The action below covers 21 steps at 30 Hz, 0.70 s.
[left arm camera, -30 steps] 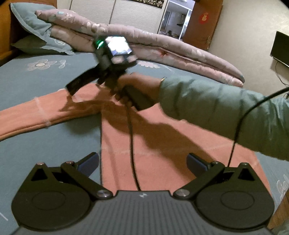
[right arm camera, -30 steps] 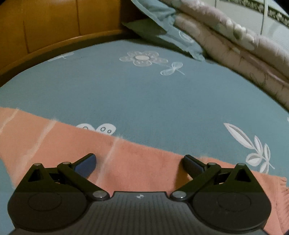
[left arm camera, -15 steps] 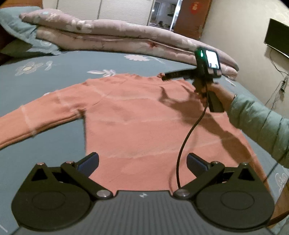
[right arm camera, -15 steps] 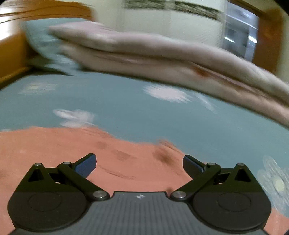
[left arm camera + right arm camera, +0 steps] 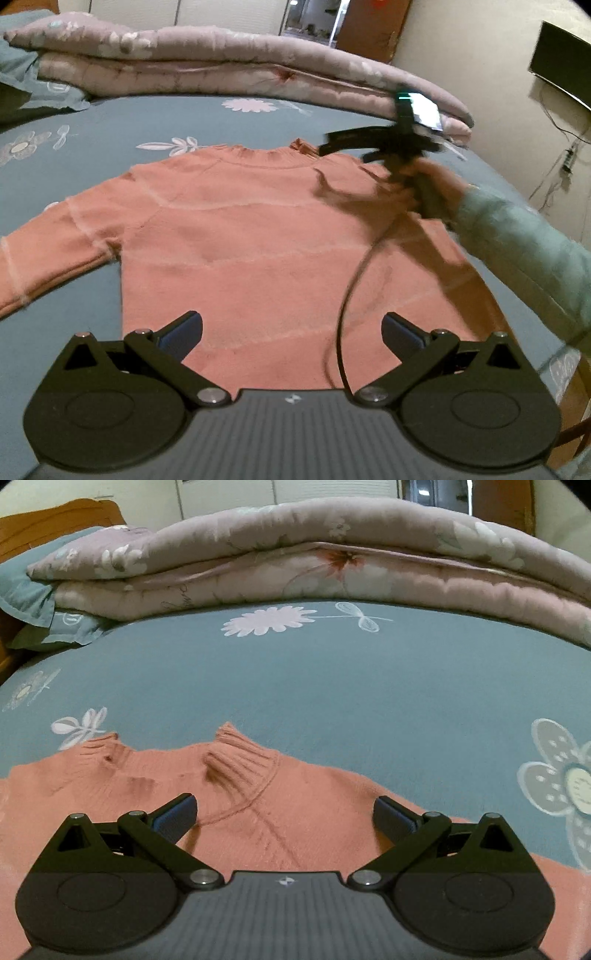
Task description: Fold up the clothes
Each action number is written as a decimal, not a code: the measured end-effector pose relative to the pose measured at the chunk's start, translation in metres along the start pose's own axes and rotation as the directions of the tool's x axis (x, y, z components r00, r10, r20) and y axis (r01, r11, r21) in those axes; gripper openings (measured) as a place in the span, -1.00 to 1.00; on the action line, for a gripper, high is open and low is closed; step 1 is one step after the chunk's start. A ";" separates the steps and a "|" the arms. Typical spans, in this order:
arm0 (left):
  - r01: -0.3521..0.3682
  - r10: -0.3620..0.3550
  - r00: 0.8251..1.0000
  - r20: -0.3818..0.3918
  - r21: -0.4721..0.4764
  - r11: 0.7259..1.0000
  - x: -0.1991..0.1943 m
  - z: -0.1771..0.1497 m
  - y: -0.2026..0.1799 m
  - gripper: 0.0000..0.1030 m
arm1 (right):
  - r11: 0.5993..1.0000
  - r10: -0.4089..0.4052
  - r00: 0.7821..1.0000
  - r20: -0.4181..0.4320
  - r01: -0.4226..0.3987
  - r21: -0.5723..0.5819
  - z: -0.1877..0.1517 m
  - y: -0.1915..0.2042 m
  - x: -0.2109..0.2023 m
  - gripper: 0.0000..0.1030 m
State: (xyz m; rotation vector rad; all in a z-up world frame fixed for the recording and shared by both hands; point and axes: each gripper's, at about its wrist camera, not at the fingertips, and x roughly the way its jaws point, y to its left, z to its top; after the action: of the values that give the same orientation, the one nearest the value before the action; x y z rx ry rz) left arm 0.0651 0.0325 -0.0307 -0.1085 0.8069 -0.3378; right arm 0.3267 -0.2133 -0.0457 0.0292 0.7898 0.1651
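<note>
While the salmon-pink knitted sweater lay spread flat on the blue flower-printed bed sheet, collar toward the folded pink quilt — laid out, it seemed, ready for folding — the right tool hovered with jaws wide apart over the shoulder beside the ribbed collar, gripping nothing. The left tool waited just as open and empty above the hem.
</note>
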 end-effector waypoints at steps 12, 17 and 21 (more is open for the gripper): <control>-0.010 0.004 0.999 -0.038 -0.152 0.988 0.090 0.057 0.034 0.99 | 0.979 -0.085 0.996 0.036 0.076 0.190 -0.064 -0.095 -0.090 1.00; -0.062 0.042 0.993 -0.107 -0.187 0.980 0.118 0.035 0.038 0.99 | 0.933 -0.136 0.990 0.040 0.114 0.342 -0.107 -0.153 -0.113 1.00; -0.068 0.051 0.992 -0.119 -0.145 0.987 0.118 0.033 0.036 0.99 | 0.916 -0.142 0.987 0.081 0.100 0.388 -0.139 -0.186 -0.137 1.00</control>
State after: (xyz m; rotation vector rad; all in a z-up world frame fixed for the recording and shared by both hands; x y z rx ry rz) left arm 0.1737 0.0260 -0.0975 -0.2061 0.9475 -0.2284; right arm 0.1587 -0.4239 -0.0635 0.3565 0.7038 -0.1110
